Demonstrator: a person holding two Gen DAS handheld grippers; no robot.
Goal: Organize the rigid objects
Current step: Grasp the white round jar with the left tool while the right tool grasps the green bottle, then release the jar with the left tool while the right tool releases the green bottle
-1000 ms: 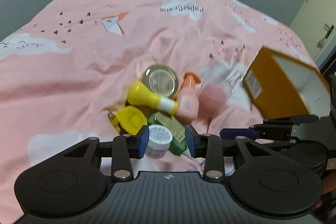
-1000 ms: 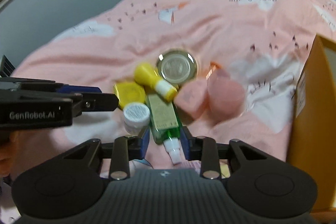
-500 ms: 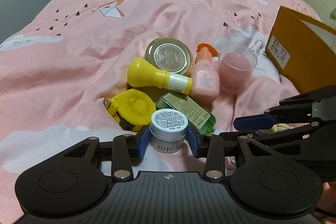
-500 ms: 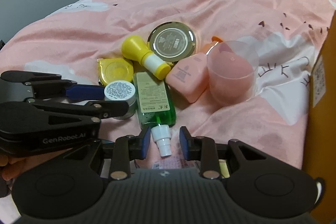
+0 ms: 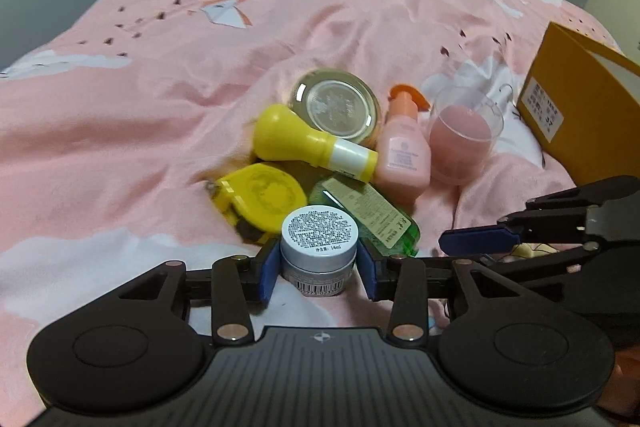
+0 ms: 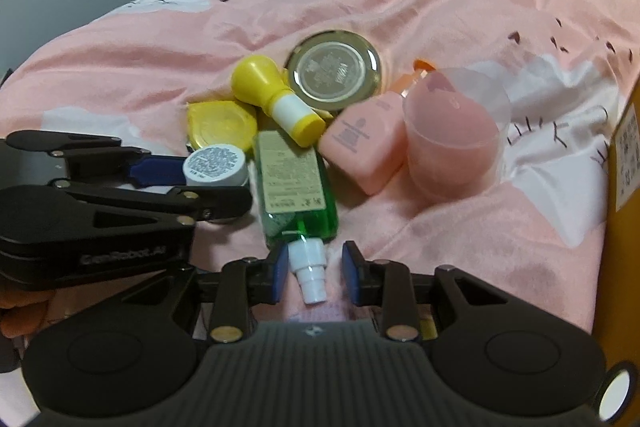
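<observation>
The left tongs [image 5: 318,269] are spread around the small white jar [image 5: 319,245], with 1 blue pad on each side; whether the pads already touch it cannot be told. The jar stands on the pink bed cover [image 5: 120,115] at the near edge of the pile, just beside the yellow tape measure [image 5: 260,199] and the green spray bottle [image 5: 368,215]. The right tongs [image 6: 314,277] are spread on either side of the bottle's white nozzle [image 6: 310,269], with a clear gap on each side.

For a good grasp, each pair should be closed squarely. The jar is best pinched low on its wall, below the lid, so that it is not squeezed upward. The nozzle is narrow and slick, so a grip nearer the bottle's shoulder would probably hold better. A straight lift is advised, since the yellow bottle [image 6: 276,99] lies across the green one and could be dragged. The orange box [image 5: 580,107] at the right seems the likely destination.
</observation>
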